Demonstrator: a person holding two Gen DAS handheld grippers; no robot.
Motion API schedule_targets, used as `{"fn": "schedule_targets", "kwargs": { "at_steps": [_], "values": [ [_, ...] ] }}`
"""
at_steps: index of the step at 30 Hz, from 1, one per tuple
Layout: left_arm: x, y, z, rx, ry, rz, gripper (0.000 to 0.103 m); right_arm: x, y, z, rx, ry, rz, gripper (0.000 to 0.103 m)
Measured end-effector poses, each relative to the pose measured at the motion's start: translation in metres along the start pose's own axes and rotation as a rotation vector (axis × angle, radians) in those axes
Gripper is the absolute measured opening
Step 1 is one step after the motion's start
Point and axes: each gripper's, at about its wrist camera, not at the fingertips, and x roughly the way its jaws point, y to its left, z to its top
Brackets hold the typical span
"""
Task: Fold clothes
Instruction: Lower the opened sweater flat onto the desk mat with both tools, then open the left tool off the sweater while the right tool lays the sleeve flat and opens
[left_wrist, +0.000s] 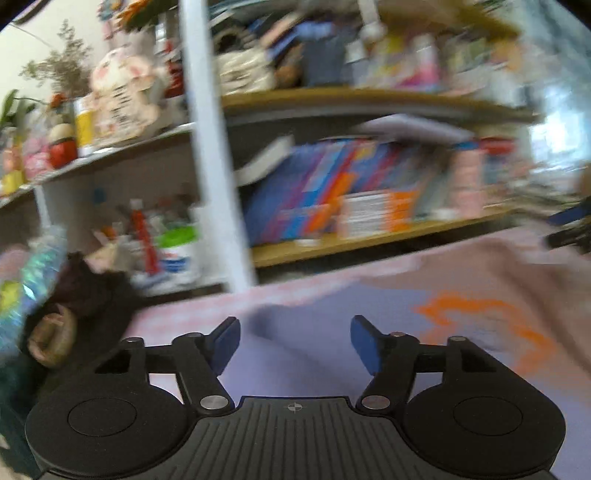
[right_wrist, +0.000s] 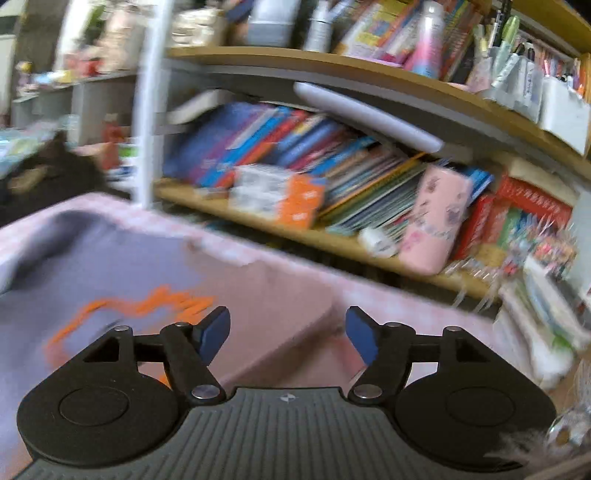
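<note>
Both the left gripper (left_wrist: 293, 343) and right gripper (right_wrist: 288, 334) are hovering with fingers spread, gripping nothing, over the lavender shirt (left_wrist: 332, 354) lying on the pink tabletop (right_wrist: 295, 280), likely between folds, needing a fresh edge grab next.

Garment (left_wrist: 332, 332) lies spread on table (left_wrist: 184, 306), directly ahead of left gripper (left_wrist: 293, 338) and left of right gripper (right_wrist: 288, 334). Bookshelf (right_wrist: 295, 229) stands behind table. Books (right_wrist: 295, 147) lean on shelf. Upright post (left_wrist: 214, 147) at table's far edge.

Motion-blurred shelf books (left_wrist: 332, 199), titles unreadable; garment (right_wrist: 92, 266) cut off left
</note>
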Motion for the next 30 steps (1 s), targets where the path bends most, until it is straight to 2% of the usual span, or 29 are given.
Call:
{"fn": "schedule_targets", "kwargs": {
  "at_steps": [4, 6, 9, 11, 13, 14, 18, 20, 23, 27, 30],
  "values": [
    [-0.029, -0.045, -0.03, -0.074, -0.039, -0.137, 0.07, -0.042, 0.045, -0.033, -0.053, 0.051, 0.081, 0.066],
    [-0.036, -0.065, -0.047, -0.09, -0.046, -0.16, 0.07, -0.059, 0.067, -0.046, -0.066, 0.04, 0.09, 0.065],
    [-0.042, -0.084, -0.064, -0.097, -0.009, -0.207, 0.07, -0.083, 0.099, -0.066, -0.071, 0.022, 0.098, 0.064],
    [-0.043, -0.091, -0.07, -0.062, 0.031, -0.2, 0.07, -0.089, 0.116, -0.08, -0.08, 0.044, 0.091, 0.06],
    [-0.044, -0.093, -0.072, -0.041, 0.054, -0.184, 0.077, -0.089, 0.126, -0.091, -0.099, 0.07, 0.059, 0.053],
    [-0.045, -0.093, -0.072, -0.039, 0.06, -0.184, 0.078, -0.089, 0.13, -0.096, -0.108, 0.082, 0.043, 0.052],
    [-0.038, -0.081, -0.075, -0.119, 0.118, -0.198, 0.08, -0.084, 0.122, -0.106, -0.037, 0.105, -0.009, 0.051],
    [-0.031, -0.072, -0.077, -0.176, 0.155, -0.198, 0.08, -0.081, 0.115, -0.106, -0.001, 0.111, -0.009, 0.034],
    [-0.03, -0.077, -0.081, -0.171, 0.176, -0.188, 0.083, -0.079, 0.106, -0.107, 0.032, 0.112, -0.012, 0.012],
    [-0.03, -0.088, -0.081, -0.113, 0.185, -0.178, 0.089, -0.084, 0.088, -0.104, 0.072, 0.083, -0.034, 0.008],
    [-0.03, -0.09, -0.081, -0.094, 0.19, -0.183, 0.091, -0.091, 0.057, -0.09, 0.07, 0.043, -0.154, 0.008]
  ]
}}
